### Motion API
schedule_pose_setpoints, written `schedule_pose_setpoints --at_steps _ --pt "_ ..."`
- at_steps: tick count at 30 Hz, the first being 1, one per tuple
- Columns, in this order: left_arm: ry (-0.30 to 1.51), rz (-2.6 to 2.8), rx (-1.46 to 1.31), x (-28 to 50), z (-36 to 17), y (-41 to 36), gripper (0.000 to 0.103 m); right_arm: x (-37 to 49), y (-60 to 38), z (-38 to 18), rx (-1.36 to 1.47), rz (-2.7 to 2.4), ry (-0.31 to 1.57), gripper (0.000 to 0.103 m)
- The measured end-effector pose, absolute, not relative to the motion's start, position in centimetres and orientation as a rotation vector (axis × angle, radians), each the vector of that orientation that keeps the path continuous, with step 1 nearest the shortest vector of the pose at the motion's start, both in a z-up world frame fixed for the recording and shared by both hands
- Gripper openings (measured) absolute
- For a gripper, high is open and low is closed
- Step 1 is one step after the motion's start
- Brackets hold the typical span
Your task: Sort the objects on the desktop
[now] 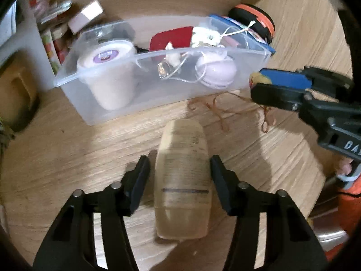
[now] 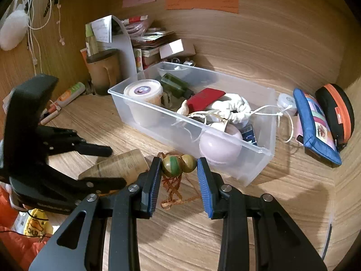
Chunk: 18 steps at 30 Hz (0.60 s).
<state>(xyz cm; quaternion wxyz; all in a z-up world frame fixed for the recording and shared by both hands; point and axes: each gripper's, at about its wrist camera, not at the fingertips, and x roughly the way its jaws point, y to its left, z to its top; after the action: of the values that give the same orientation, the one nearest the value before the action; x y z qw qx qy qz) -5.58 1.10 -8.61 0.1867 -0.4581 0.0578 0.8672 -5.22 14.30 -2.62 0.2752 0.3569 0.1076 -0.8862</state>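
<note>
left tongs [image 1: 180, 171] sit open around a beige bottle [image 1: 183, 180] lying on the bench [image 1: 67, 146], clear bin [image 1: 158, 90] just behind.

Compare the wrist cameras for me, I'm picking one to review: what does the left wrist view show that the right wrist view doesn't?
Only the left wrist view: the whole beige bottle lying on the desk, with a gap to each pad of the open left gripper.
Only the right wrist view: paper notes on the back wall, markers, and a clear look at the painted beads pinched in the right gripper.
Both: the clear bin, white tub, orange-and-black case and brown cord.
</note>
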Motion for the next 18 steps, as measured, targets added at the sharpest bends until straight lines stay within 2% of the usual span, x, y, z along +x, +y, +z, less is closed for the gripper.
schedule_pose_setpoints --at_steps 7,18 --pt "0.33 2.578 -1.241 -4.2 -8.3 3.4 0.048 -5.4 14.9 -3.0 0.969 -2.374 0.26 0.029" --pt "0.084 2.616 -1.171 -4.2 -5.6 0.7 0.048 -6.0 15.5 -3.3 0.982 -2.356 0.261 0.029"
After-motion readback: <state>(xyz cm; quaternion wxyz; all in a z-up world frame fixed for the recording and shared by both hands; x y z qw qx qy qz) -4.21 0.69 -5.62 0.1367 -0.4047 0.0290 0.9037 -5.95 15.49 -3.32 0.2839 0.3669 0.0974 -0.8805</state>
